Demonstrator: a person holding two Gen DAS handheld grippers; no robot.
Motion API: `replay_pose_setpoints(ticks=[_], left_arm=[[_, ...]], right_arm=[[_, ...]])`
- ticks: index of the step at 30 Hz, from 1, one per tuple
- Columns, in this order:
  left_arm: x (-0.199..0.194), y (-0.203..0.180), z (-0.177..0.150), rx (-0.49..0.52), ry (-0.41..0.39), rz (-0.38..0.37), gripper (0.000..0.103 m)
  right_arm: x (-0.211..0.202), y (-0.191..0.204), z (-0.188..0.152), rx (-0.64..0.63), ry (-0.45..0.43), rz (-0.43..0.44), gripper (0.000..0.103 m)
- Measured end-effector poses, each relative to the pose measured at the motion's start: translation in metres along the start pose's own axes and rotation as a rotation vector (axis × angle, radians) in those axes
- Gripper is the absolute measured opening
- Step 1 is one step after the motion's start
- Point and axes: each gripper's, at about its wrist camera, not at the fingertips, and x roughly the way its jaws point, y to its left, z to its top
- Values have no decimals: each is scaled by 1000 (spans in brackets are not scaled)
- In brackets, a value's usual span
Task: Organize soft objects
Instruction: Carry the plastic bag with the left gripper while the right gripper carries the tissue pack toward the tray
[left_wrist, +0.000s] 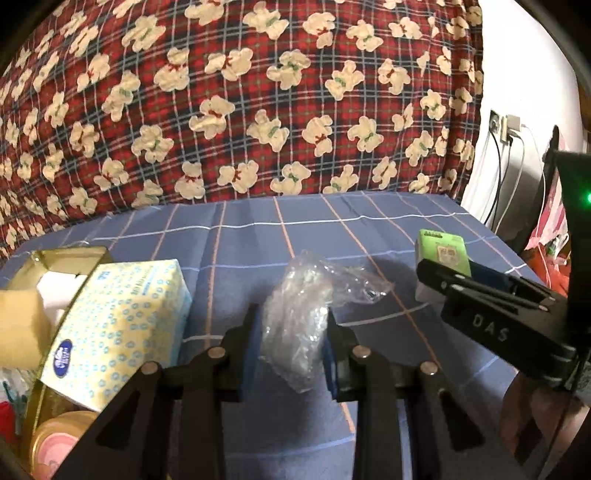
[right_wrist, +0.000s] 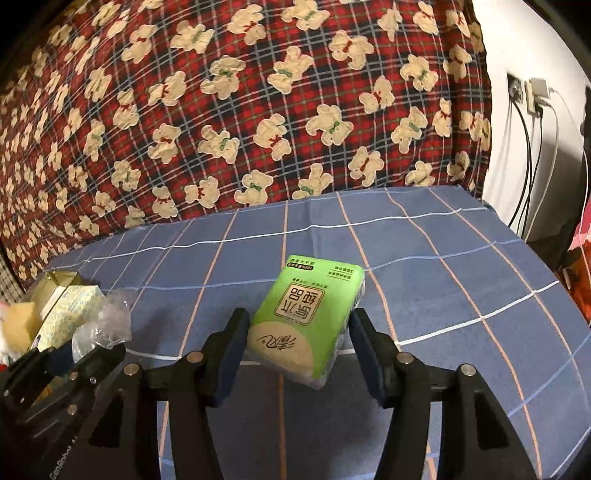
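Note:
My left gripper (left_wrist: 291, 347) is shut on a crumpled clear plastic bag (left_wrist: 303, 306), held just above the blue checked sheet (left_wrist: 369, 229). My right gripper (right_wrist: 295, 350) is shut on a green tissue pack (right_wrist: 306, 314), which sits tilted between its blue pads. In the left wrist view the right gripper (left_wrist: 439, 273) and its green pack (left_wrist: 443, 251) are at the right. In the right wrist view the left gripper (right_wrist: 88, 350) and the plastic bag (right_wrist: 103, 325) are at the lower left. A blue-and-yellow tissue box (left_wrist: 118, 325) leans in a gold tin (left_wrist: 66, 254) to the left.
A red plaid quilt with a bear pattern (left_wrist: 258, 92) is piled behind the sheet. A wall socket with hanging cables (left_wrist: 506, 129) and a pink bag (left_wrist: 550, 214) are at the right. A round gold-rimmed jar (left_wrist: 59, 443) and a yellow plush (right_wrist: 18, 325) lie by the tin.

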Motion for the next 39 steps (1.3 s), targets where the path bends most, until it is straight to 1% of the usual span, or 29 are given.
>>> replay_pose_setpoints(ticks=[5, 14, 21, 25, 30, 34, 39], left_arm=[[-7, 1, -3, 12, -21, 1, 29], [-20, 7, -8, 1, -52, -18, 29], [-28, 13, -11, -13, -69, -24, 29], [-34, 16, -12, -18, -84, -14, 29], [-45, 21, -15, -30, -130, 14, 28], [-51, 31, -16, -66, -150, 38, 29], [-53, 43, -18, -103, -155, 40, 29]], right_arm=[[-8, 4, -5, 9, -6, -7, 59], [-18, 17, -14, -12, -9, -20, 59], [-27, 25, -19, -19, -29, -24, 59], [-31, 30, -21, -25, -42, -21, 59], [-32, 38, -22, -29, -50, -4, 59], [-34, 49, -23, -47, -61, 9, 59], [-35, 61, -24, -60, -75, 25, 59]])
